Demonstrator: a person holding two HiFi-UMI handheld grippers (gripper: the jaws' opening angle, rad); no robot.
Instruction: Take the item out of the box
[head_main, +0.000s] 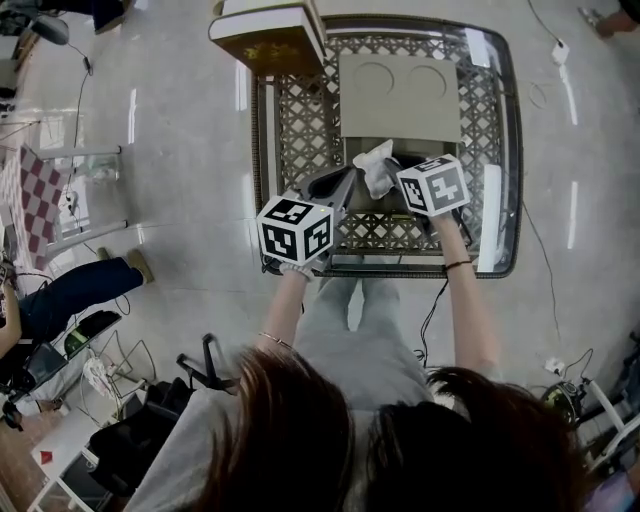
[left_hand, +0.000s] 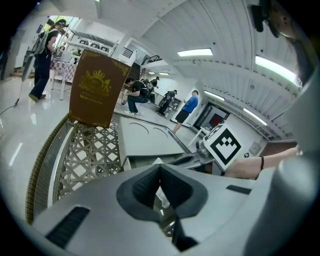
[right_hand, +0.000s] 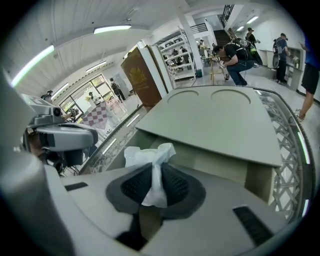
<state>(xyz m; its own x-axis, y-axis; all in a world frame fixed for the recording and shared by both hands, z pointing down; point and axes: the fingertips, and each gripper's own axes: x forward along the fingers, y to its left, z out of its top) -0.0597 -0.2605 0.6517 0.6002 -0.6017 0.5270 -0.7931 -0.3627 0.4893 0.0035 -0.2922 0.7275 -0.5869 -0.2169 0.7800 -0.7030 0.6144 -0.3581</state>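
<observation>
Beneath both claws: a glass-topped lattice table (head_main: 508, 150). Straight ahead of the right claw (right_hand: 153, 181), filling the table's middle: a flat grey-green box (head_main: 400, 95), lid embossed with two plain rings and raised on the side nearest the claws. No print on it, and nothing to be made out inside.

Far ahead and to the left of the left claw (left_hand: 160, 186), at the table's corner: an upright brown carton (left_hand: 97, 87), stamped with a gold crest over a line of gold lettering (too small to read).

On each claw: a white cube of black square markers, the right claw's cube (left_hand: 225, 145) in plain sight from the left claw.

Right claw: narrowed onto a crumpled white tissue (right_hand: 150, 162), pads pressing its twisted neck, loose end bunched just beyond the tips at the box's near, open edge.

Left claw: tips drawn together on nothing, just left of the tissue and apart from it, with a sliver of white showing through the slit behind the tips.
</observation>
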